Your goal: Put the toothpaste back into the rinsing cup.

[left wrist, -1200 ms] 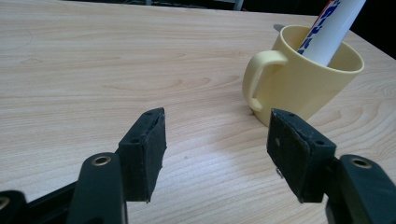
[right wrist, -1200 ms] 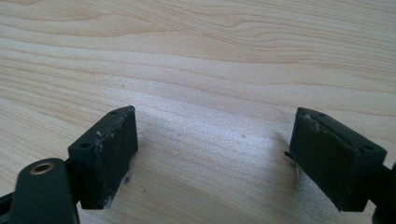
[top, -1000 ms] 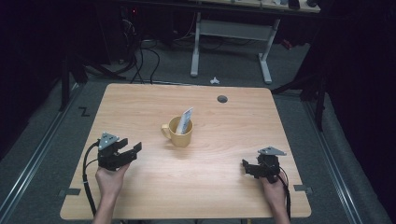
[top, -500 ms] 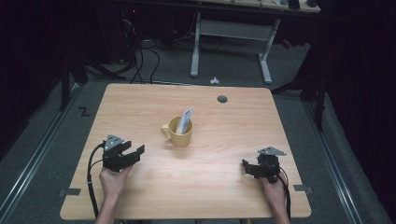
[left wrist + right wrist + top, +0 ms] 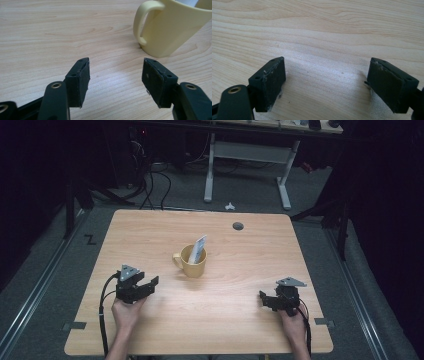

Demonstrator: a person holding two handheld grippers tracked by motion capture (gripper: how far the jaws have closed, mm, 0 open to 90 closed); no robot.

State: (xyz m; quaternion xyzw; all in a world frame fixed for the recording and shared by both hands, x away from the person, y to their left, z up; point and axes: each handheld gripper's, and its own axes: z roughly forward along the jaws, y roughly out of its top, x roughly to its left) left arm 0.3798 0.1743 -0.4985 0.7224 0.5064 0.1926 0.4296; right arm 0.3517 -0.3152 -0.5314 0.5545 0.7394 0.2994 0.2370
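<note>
Now, left gripper (image 5: 150, 285): you've lowered it beside the mug (image 5: 192, 262); jaws apart, just been closing, nothing between.
Right gripper (image 5: 265, 301): unmoved, jaws apart, empty.
Meaning: mug grasp not yet begun.

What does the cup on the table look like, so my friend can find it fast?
Look at the light wooden table and go to its middle, between the two black grippers held near the front edge. There stands a pale yellow mug, its handle pointing to the left in the high view. It is the only cup there, and a white packet sticks up out of it.
</note>
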